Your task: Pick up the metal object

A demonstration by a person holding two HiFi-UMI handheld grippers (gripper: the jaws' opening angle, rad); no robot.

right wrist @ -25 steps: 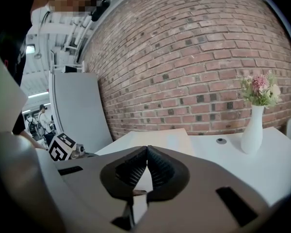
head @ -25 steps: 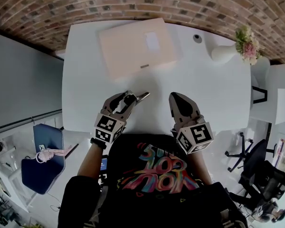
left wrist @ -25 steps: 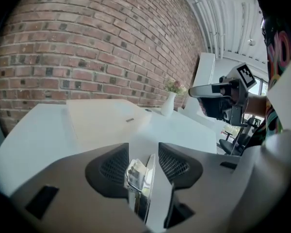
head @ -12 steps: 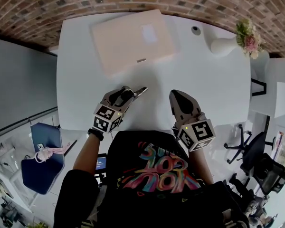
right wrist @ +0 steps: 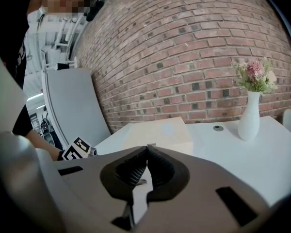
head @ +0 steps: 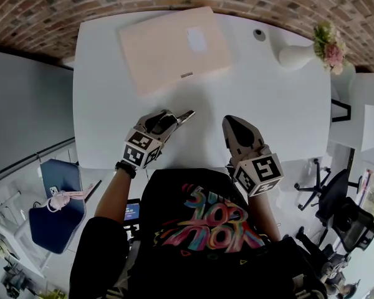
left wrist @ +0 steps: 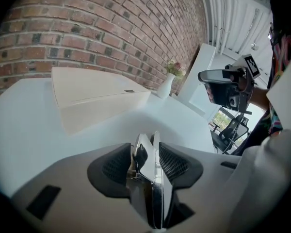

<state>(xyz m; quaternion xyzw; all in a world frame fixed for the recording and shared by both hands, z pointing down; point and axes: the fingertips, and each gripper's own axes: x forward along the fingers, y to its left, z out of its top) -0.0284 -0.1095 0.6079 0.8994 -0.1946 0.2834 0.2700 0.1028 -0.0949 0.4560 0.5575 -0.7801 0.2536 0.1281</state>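
Two claws, head view: your left claw (head: 171, 118) and right claw (head: 228, 123) sit side by side over the near half of the white counter (head: 280, 111).
Metal object, head view: the metal object (head: 186, 116) sticks out of your left claw's tip toward the right claw, apart from it.
Far side, head view: a beige box (head: 174, 45) and a vase of flowers (head: 299, 56).
Left gripper view: your left claw (left wrist: 146, 152) is clenched on the metal object (left wrist: 156, 188), a thin shiny plate on edge.
Right gripper view: your right claw (right wrist: 146, 154) is clenched, tips touching, nothing between.
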